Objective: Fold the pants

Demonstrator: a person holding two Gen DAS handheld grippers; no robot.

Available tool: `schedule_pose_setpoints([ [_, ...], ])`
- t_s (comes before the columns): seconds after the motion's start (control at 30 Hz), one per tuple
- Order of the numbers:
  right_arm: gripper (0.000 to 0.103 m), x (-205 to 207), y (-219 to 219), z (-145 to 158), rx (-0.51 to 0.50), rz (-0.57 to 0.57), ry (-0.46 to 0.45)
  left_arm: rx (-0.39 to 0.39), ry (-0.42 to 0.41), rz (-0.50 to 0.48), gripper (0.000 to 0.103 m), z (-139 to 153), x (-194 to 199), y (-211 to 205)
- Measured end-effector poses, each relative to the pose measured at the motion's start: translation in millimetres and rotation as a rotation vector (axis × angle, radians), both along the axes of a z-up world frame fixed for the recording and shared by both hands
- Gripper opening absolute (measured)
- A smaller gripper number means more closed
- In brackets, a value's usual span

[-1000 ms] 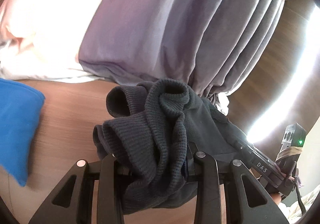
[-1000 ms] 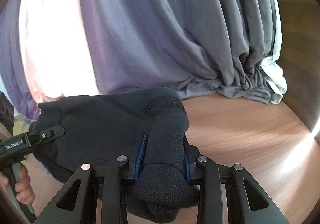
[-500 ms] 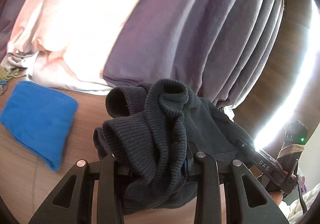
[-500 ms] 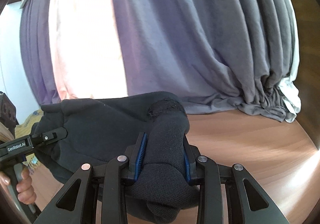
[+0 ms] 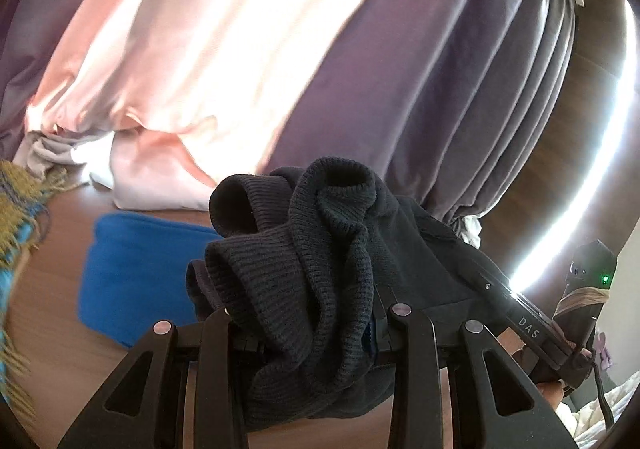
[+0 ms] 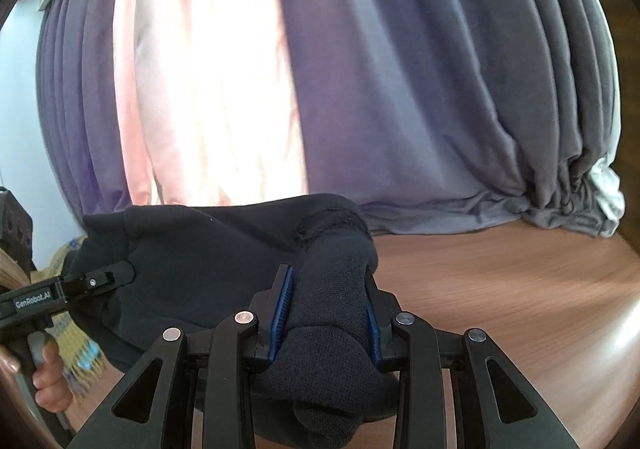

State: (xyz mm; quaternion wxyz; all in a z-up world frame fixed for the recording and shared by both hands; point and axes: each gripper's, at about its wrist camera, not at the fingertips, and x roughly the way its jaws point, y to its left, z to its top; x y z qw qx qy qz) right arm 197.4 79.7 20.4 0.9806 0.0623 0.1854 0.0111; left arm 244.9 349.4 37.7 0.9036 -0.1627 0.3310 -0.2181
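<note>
Strong daylight is let through the pale curtain panel, blown out to near white in both views. Glare is thrown as a bright arc along the right rim of the left wrist view. The blue cloth is smeared by motion blur. Straight lines are bent at the edges, and the corners are blacked out.
</note>
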Motion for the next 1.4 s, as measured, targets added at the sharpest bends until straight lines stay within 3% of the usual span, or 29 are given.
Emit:
schedule_pose_setpoints([
  [0.17, 0.033, 26, 50, -4, 0.003, -0.011, -0.01, 0.026, 0.003, -0.013, 0.034, -1, 27, 46],
  [0.4, 0.033, 69, 111, -14, -0.028, -0.006, 0.011, 0.065, 0.033, -0.054, 0.034, -24, 74, 98],
  [0.6, 0.033, 112, 135, -39, -0.018, -0.005, 0.114, 0.069, 0.134, -0.086, 0.034, -59, 111, 124],
  [0.9, 0.038, 125, 152, -71, -0.078, -0.034, 0.252, 0.107, 0.22, -0.132, 0.039, -92, 118, 137],
  [1.1, 0.053, 128, 153, -82, -0.106, -0.082, 0.346, 0.18, 0.238, -0.104, 0.058, -95, 114, 142],
  [1.27, 0.053, 121, 156, -83, -0.118, -0.072, 0.357, 0.227, 0.212, -0.068, 0.062, -82, 106, 145],
  [1.4, 0.056, 120, 153, -79, -0.106, -0.066, 0.355, 0.325, 0.124, -0.017, 0.065, -56, 93, 145],
])
